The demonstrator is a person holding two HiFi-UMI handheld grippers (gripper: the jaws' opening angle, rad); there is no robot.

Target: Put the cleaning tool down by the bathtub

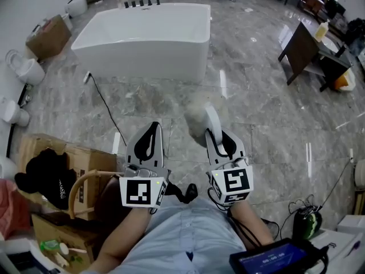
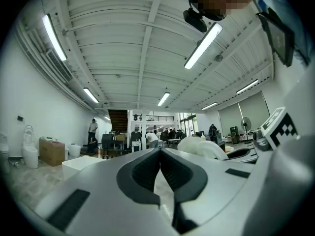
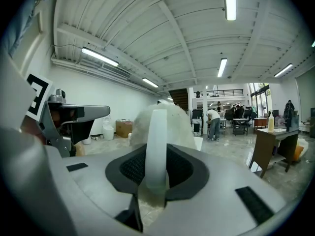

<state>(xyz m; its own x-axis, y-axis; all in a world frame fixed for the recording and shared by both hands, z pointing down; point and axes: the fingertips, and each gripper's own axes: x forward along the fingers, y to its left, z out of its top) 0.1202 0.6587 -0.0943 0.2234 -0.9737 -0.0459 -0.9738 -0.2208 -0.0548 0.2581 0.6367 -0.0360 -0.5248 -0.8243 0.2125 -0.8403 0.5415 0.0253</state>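
Note:
A white bathtub (image 1: 142,39) stands on the marble floor ahead of me. My right gripper (image 1: 219,135) is shut on the cleaning tool (image 1: 199,119), a white handle with a fluffy pale head that points toward the tub. In the right gripper view the handle (image 3: 157,132) stands upright between the dark pads, and the fluffy head (image 3: 174,124) rises beyond my right gripper (image 3: 156,154). My left gripper (image 1: 153,127) is held level beside it, shut with nothing between its jaws. In the left gripper view the tips of my left gripper (image 2: 160,151) meet, and the tool (image 2: 202,145) shows at the right.
Cardboard boxes (image 1: 48,36) (image 1: 71,173) and white ceramic fixtures (image 1: 25,67) line the left side. A black cable (image 1: 105,104) runs over the floor from the tub's near left corner. A wooden table (image 1: 302,50) stands at the far right. A tablet (image 1: 274,260) lies at the bottom right.

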